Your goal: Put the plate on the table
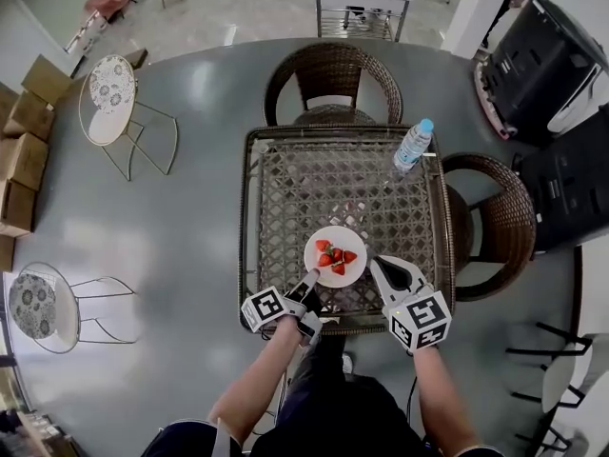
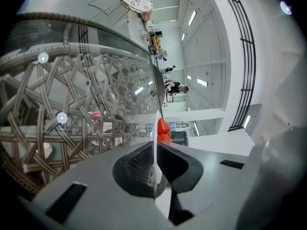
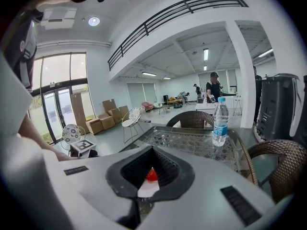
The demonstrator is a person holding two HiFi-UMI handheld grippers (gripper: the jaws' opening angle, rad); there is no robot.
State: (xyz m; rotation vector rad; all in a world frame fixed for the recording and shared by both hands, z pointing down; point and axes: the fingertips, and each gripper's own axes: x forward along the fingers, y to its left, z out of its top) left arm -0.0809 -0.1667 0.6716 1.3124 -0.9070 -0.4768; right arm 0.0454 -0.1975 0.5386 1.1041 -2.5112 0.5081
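In the head view, the plate point(image 1: 333, 232) with strawberries point(image 1: 336, 257) is over the near part of the glass table point(image 1: 285, 174), between the left gripper point(image 1: 309, 284) and the right gripper point(image 1: 383, 267). In the left gripper view, I see the fingers point(image 2: 139, 163) closed on the plate's rim. In the right gripper view, the fingers stand apart with the rim between them, and a bottle point(image 3: 220, 121) is well beyond.

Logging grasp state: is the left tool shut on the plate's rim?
Yes, the left tool pinches the plate, seen edge-on, between its closed jaws.
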